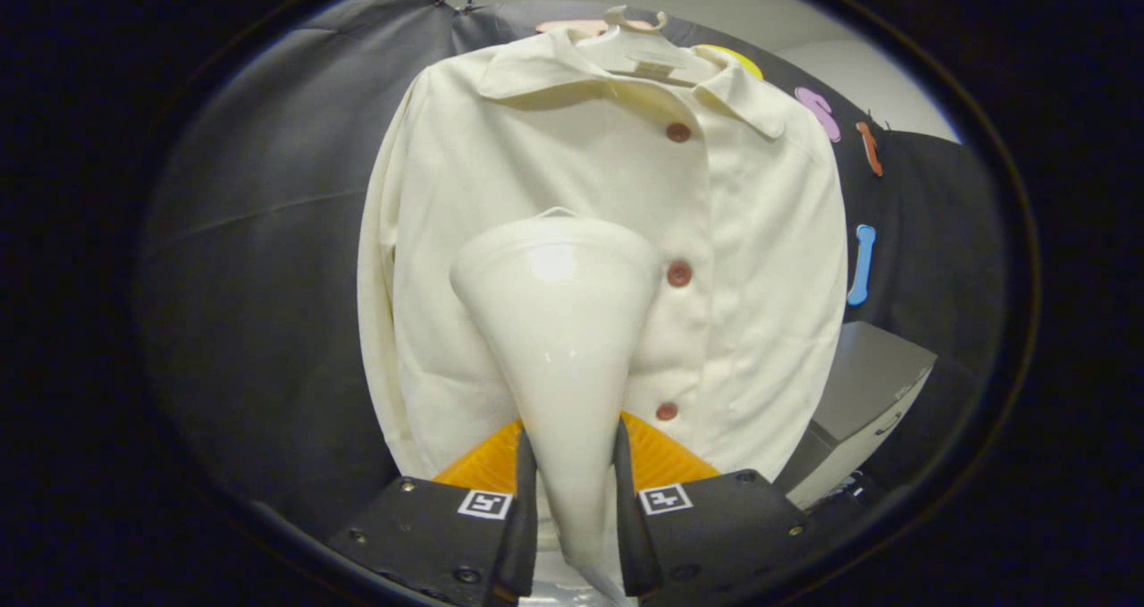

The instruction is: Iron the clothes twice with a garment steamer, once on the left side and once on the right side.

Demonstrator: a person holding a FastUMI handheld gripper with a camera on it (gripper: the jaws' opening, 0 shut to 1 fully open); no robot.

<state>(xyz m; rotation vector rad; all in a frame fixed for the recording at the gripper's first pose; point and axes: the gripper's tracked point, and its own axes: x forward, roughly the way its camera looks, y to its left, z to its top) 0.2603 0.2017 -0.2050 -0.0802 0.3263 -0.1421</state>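
Now the gripper (575, 491) has both fingers (523, 500) pressed against the narrow neck of the white garment steamer (559, 321), which widens ahead of them toward the cream buttoned shirt (751, 258). Beyond the fingers, that shirt hangs on a hanger (639, 48) before the dark cloth wall (259, 258).

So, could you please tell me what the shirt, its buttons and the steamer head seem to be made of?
The shirt looks like matte woven cloth, possibly cotton: it creases softly and shows no shine. Its buttons look like smooth reddish-brown plastic, though wood is possible. The steamer head, clamped between the gripper fingers, looks like glossy moulded plastic, with a bright highlight on its curved shell.
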